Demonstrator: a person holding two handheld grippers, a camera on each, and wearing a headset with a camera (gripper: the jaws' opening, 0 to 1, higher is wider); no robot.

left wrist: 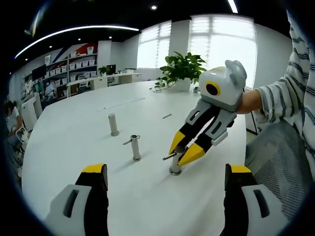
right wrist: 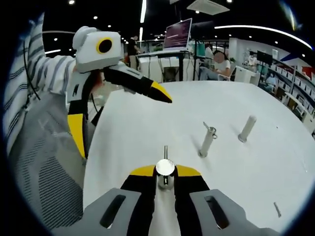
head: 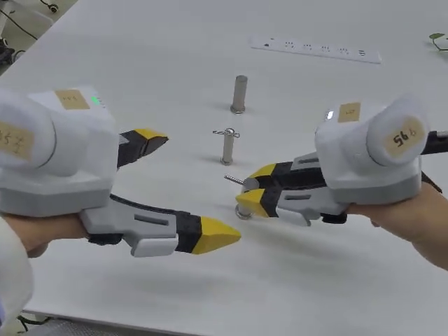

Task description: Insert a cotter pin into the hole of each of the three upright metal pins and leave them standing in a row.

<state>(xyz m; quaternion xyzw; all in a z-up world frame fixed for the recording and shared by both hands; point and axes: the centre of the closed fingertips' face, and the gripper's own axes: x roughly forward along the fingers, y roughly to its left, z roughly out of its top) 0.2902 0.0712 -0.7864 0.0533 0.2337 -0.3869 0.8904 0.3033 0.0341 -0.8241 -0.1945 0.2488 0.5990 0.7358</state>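
Note:
Three upright metal pins stand in a row on the white table. The far pin (head: 239, 93) is bare. A cotter pin (head: 226, 132) sits through the top of the middle pin (head: 228, 147). My right gripper (head: 253, 187) is shut on a second cotter pin (head: 234, 180), whose tip pokes out past the near pin (left wrist: 175, 166). That near pin's round top (right wrist: 165, 167) lies between the yellow fingertips. My left gripper (head: 184, 185) hangs wide open to the left of the row, holding nothing.
A white power strip (head: 315, 49) lies at the back of the table. A loose cotter pin (right wrist: 277, 210) rests on the table to the right of the row. A potted plant (left wrist: 182, 69) stands at the far end.

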